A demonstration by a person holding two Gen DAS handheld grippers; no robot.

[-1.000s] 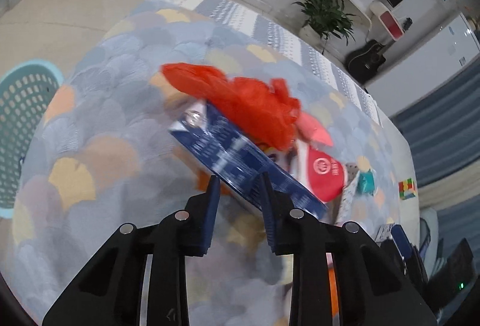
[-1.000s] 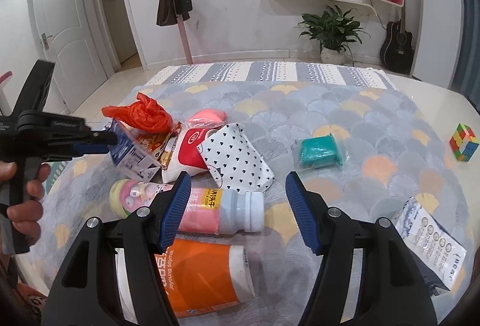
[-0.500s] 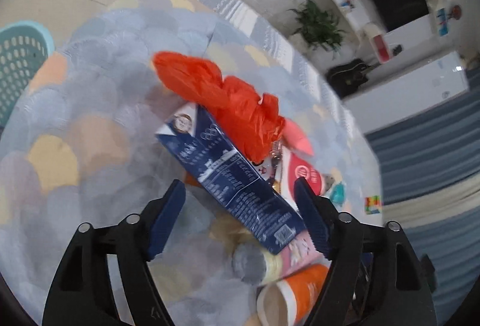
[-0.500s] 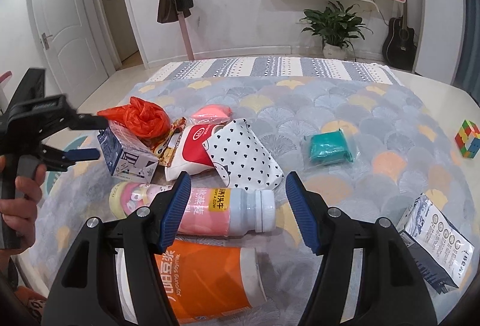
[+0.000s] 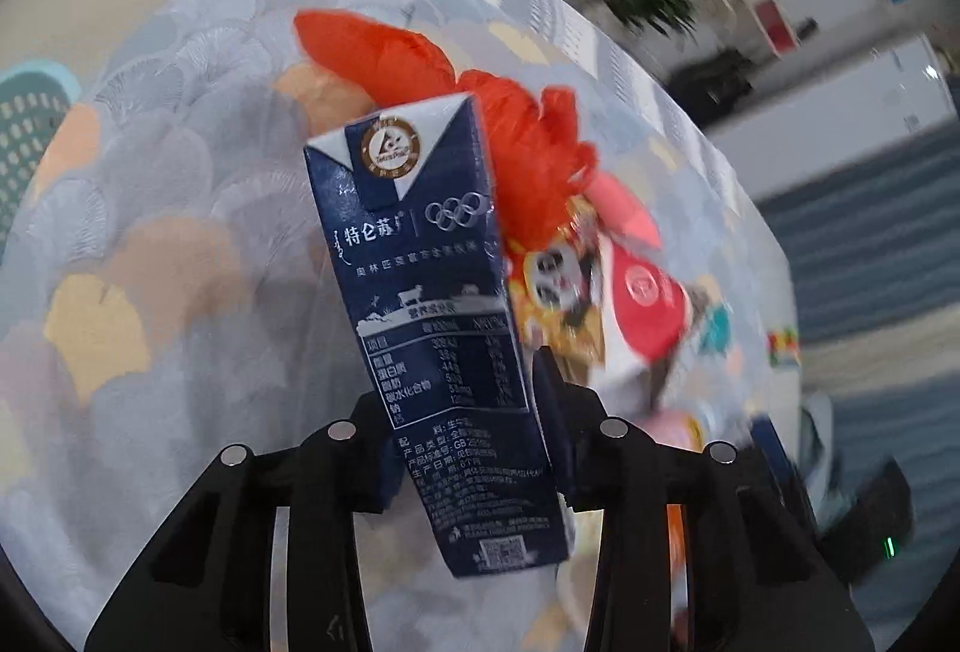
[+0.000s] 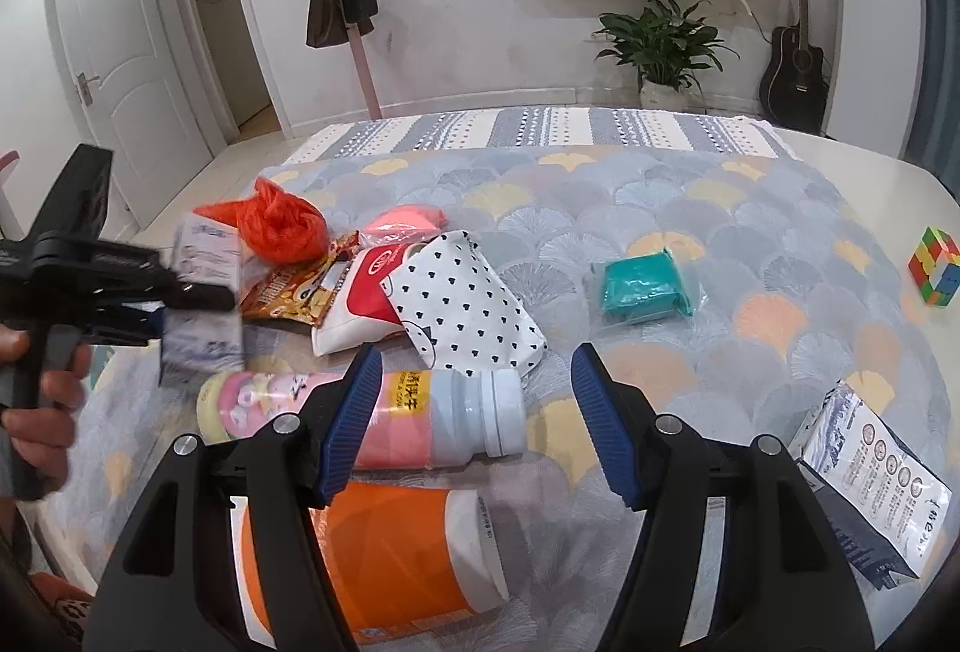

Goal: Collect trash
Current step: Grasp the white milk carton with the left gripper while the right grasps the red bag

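Two grippers over patterned tablecloth (image 6: pixel 630 208). Left gripper (image 5: pixel 465 412) clamps navy milk carton (image 5: pixel 432 304) at lower half, carton lifted clear of cloth, tilted, red plastic bag (image 5: pixel 480 123) behind it. Centre: snack wrappers, polka-dot pouch (image 6: pixel 468 310), pink bottle (image 6: pixel 384 412), orange cup (image 6: pixel 372 550). Right gripper (image 6: pixel 474 424) jaws wide, holding nothing, above bottle. Far right: teal packet (image 6: pixel 645 289), Rubik's cube (image 6: pixel 933 265).
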